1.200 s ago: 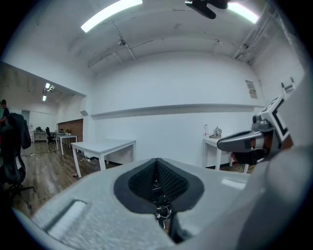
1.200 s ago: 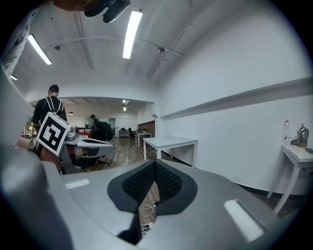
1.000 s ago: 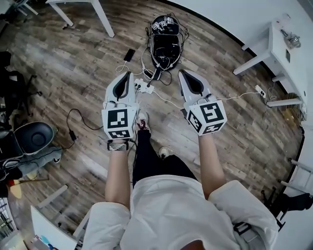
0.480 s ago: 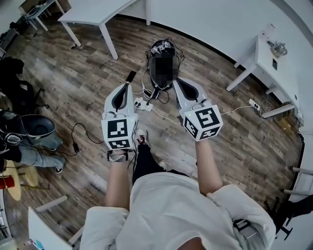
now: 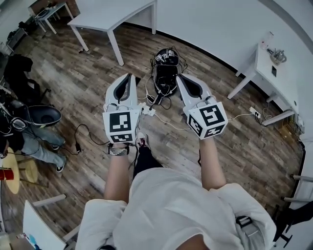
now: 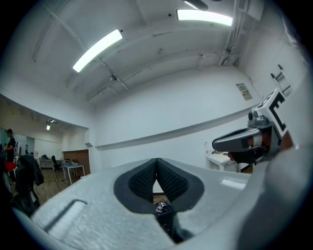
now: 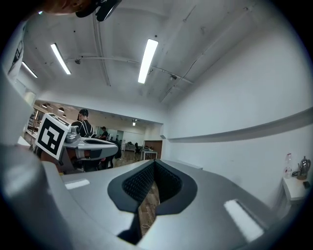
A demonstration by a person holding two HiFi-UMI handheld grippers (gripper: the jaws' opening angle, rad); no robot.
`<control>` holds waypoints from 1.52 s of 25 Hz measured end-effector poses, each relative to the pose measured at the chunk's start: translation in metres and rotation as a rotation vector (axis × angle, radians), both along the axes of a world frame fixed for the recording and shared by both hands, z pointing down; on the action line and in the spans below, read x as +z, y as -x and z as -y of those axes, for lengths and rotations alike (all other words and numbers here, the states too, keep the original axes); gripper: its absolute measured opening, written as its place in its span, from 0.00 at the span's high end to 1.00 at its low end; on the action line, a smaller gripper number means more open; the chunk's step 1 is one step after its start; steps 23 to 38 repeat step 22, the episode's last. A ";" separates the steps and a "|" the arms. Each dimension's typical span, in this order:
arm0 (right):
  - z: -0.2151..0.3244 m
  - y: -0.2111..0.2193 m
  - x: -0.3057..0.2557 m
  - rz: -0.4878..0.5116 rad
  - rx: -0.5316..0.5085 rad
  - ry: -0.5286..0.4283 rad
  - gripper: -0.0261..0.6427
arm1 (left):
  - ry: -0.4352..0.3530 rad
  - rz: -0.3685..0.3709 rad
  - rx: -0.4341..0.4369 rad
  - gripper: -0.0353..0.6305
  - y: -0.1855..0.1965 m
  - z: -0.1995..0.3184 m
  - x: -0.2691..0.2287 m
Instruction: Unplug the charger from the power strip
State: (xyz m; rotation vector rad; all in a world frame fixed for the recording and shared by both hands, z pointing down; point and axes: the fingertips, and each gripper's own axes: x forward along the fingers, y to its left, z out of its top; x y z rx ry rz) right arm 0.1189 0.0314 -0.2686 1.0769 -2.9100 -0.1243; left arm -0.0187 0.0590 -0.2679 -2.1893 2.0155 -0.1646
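In the head view the white power strip (image 5: 147,111) lies on the wood floor with plugs and cables in it. It shows between my two grippers, far below them. I cannot single out the charger among the plugs. Just beyond the strip stands a black bag (image 5: 165,73) full of cables. My left gripper (image 5: 129,76) and right gripper (image 5: 180,77) are held side by side, high above the floor and pointing level. Both are shut and hold nothing. In the left gripper view the pads (image 6: 146,178) meet at the tip. In the right gripper view the pads (image 7: 139,181) also meet.
A white cable (image 5: 171,122) runs from the strip towards a second strip (image 5: 257,113) by the white desk (image 5: 274,61) on the right. A white table (image 5: 115,14) stands at the back left. A seated person (image 5: 34,146), a chair (image 5: 44,114) and a black cord (image 5: 80,141) are on the left.
Both grippers have risen together from just over the power strip, still shut and empty. The head view has tilted up, so more wall and table show.
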 end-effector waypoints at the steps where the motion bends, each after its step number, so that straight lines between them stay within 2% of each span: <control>1: -0.002 0.000 -0.003 0.002 0.001 -0.006 0.96 | -0.003 0.002 0.003 0.94 0.000 -0.001 -0.002; 10: -0.012 0.004 -0.006 0.000 0.001 -0.021 0.96 | -0.008 -0.028 0.019 0.94 0.000 -0.006 0.000; 22: -0.005 -0.002 -0.001 -0.004 0.022 -0.012 0.96 | -0.004 -0.010 0.049 0.94 -0.013 0.006 0.003; 38: -0.005 -0.002 -0.001 -0.004 0.022 -0.012 0.96 | -0.004 -0.010 0.049 0.94 -0.013 0.006 0.003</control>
